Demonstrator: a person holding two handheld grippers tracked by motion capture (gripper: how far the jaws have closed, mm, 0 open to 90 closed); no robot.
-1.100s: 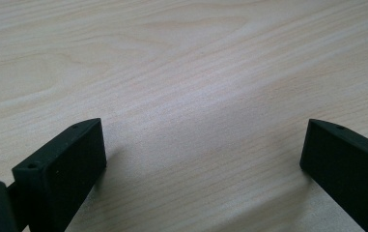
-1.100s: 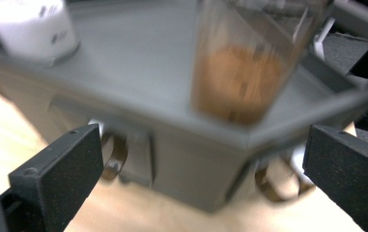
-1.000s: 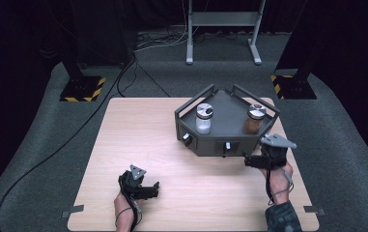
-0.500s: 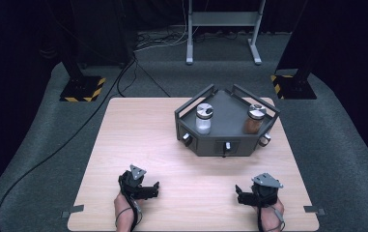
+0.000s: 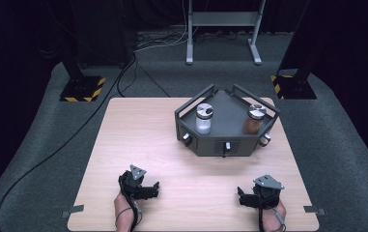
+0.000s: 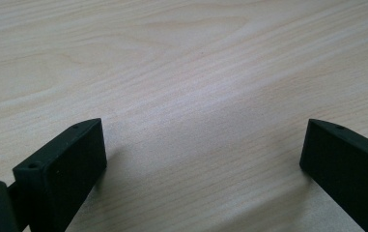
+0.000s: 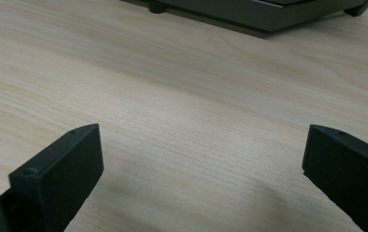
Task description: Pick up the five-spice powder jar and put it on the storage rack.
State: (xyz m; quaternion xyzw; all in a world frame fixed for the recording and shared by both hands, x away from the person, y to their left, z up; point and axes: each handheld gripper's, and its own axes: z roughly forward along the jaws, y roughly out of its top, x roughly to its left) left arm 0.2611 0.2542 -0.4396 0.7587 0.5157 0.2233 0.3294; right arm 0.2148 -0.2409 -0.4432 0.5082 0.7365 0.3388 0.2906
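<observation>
Since the earlier frames, the right tongs [image 5: 242,197] have been drawn back from the grey tray [image 5: 230,113] to the near edge of the tabletop [image 5: 138,130]; the left tongs [image 5: 153,189] are found where they were. In the high view, both tongs are seen low over the near edge of the tabletop, well apart from each other, each held by a hand [image 5: 123,207] entering from the bottom. In the left gripper view, the left tongs [image 6: 201,159] are released, with jaws spread wide and bare wood between them. In the right gripper view, the right tongs [image 7: 201,159] are likewise released, with nothing between the jaws; the lower edge of the tray [image 7: 249,14] is seen farther off across the wood. The tray is placed on the far right part of the tabletop, well apart from both tongs. Two jars are carried upright on it: a clear jar [image 5: 204,118] at its left and a brown jar [image 5: 254,119] at its right, each closed with a metal lid. Three knobs [image 5: 227,145] are set along the tray's front faces.
</observation>
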